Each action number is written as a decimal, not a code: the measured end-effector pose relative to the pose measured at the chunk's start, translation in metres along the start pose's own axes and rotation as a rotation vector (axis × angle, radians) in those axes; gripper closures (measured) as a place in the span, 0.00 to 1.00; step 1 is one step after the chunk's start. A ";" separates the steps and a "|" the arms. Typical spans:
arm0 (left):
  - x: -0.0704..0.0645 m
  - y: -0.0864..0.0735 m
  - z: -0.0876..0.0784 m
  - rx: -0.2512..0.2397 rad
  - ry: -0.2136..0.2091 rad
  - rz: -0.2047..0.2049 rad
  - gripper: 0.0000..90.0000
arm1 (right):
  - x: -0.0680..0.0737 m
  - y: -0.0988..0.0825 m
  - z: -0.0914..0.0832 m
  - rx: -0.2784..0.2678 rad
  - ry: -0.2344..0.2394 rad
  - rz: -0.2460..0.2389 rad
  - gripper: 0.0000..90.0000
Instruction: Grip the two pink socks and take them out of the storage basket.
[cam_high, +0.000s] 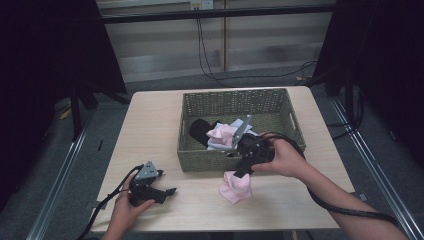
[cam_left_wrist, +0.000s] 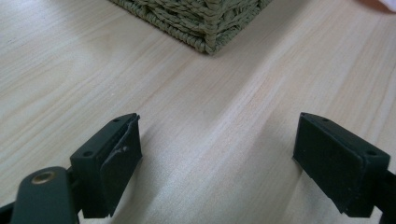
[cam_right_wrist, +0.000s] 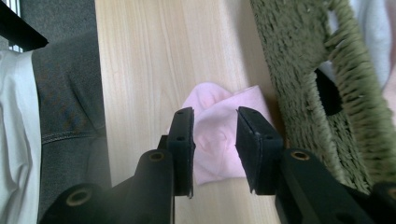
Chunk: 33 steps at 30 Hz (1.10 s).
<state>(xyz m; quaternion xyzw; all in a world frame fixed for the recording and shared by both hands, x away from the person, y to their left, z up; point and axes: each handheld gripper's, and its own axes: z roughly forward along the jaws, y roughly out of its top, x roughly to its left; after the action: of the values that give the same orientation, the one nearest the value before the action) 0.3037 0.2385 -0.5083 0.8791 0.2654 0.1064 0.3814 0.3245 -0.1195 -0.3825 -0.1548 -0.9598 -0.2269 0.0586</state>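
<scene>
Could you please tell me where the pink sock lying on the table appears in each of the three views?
High view: the pink sock lies on the table just in front of the basket, below the right gripper.
Left gripper view: a pink sliver at the top right corner may be it; I cannot tell.
Right gripper view: centre, beyond the parted jaws.
Shared landmark: the woven green basket.

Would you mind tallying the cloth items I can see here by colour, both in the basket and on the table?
Pink: 2, a pink sock on the table and pink cloth in the basket
Black: 1, black cloth in the basket
White: 1, white cloth in the basket
Total: 4 visible; any buried pieces cannot be counted.
</scene>
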 end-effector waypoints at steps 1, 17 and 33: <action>0.001 0.000 0.000 0.006 -0.001 0.009 0.16 | 0.000 0.000 -0.002 -0.003 -0.002 0.004 0.74; 0.000 0.000 0.000 0.003 -0.002 0.004 0.16 | -0.028 0.019 -0.036 -0.084 -0.053 0.069 0.68; 0.000 0.000 0.000 -0.001 -0.002 -0.003 0.16 | -0.084 0.024 -0.030 -0.110 -0.153 0.207 0.57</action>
<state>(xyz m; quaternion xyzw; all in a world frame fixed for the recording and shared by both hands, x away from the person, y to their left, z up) 0.3037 0.2384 -0.5085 0.8786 0.2662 0.1052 0.3822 0.4131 -0.1362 -0.3609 -0.2729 -0.9264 -0.2593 -0.0001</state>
